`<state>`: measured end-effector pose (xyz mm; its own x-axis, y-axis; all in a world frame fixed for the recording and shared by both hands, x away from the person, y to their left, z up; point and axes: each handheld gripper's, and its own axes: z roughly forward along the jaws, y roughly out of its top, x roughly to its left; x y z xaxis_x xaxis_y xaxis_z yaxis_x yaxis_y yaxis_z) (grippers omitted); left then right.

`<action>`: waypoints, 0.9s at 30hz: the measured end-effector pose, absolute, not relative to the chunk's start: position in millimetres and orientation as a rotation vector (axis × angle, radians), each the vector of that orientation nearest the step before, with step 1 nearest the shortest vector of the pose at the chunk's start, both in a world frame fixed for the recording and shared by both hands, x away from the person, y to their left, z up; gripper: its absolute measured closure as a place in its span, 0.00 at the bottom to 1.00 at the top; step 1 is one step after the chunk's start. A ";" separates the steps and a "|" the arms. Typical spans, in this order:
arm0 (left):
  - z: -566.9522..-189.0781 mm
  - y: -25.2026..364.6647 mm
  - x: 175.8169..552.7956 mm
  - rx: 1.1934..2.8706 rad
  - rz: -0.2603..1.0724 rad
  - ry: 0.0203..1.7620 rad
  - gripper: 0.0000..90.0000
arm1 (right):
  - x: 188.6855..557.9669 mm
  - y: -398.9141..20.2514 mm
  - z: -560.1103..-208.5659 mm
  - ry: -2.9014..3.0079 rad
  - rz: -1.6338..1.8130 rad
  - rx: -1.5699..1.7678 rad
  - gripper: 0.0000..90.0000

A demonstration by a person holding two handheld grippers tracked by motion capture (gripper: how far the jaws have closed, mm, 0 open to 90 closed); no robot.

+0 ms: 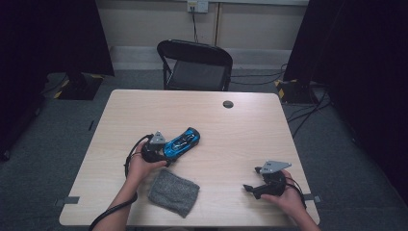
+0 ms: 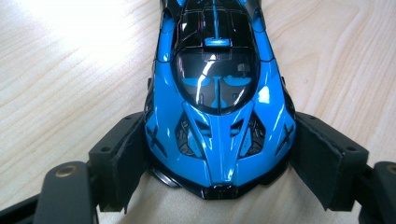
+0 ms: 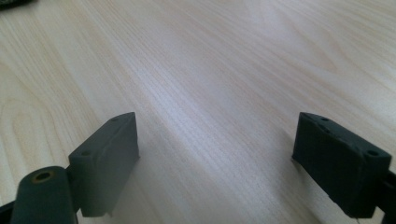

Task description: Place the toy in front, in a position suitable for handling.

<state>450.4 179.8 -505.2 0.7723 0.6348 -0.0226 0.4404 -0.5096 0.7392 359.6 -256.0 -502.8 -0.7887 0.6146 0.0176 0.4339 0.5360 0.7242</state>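
A blue and black toy car lies on the wooden table, left of centre, angled toward the far right. My left gripper grips its near end. In the left gripper view the two black pads press against both sides of the car, whose roof and windscreen run away from the camera. My right gripper rests low at the table's front right, pointing left. Its jaws stand wide apart over bare wood with nothing between them.
A folded grey cloth lies near the front edge, between the two hands. A small dark round grommet sits at the far side of the table. A black folding chair stands behind the table.
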 end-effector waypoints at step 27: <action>-505.2 179.1 449.5 2.189 0.331 0.814 0.24 | 345.5 -128.6 -466.7 2.705 1.249 0.624 0.28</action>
<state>449.5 179.1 -505.2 0.7628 0.6463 -0.0209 0.4482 -0.5051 0.7376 345.5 -128.6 -466.7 -0.9113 0.4037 0.0812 0.3236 0.5802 0.7474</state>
